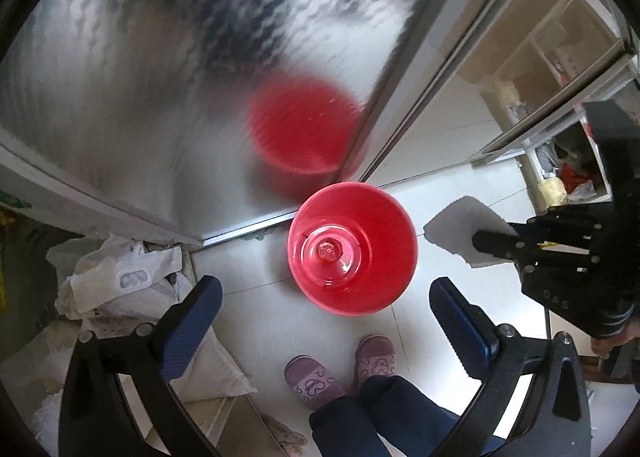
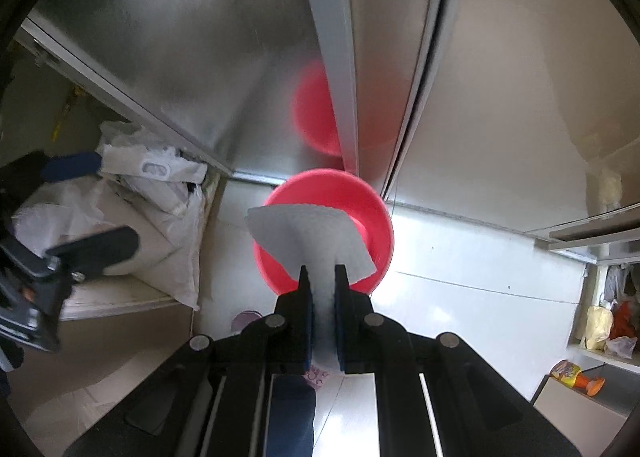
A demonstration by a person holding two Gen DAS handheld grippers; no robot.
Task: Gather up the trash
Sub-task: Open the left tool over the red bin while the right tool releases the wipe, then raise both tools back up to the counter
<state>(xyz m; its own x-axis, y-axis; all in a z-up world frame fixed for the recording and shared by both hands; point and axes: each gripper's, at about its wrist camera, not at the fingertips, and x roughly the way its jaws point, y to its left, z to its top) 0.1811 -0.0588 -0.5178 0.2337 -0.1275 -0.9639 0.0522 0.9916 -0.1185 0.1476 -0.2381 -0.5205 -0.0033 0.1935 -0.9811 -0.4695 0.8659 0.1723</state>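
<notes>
Against the frosted metal door panels (image 1: 168,69), on pale floor tiles (image 1: 452,145), stands a red bin (image 1: 352,253) holding a clear bottle; the left gripper (image 1: 326,333) hangs above it, jaws spread wide, holding nothing; the right gripper (image 2: 320,277) is clamped on a white tissue (image 2: 312,233) poised over the bin's rim; the tissue appears light, limp and easily torn; the pinch at its gathered lower edge looks adequate.
</notes>
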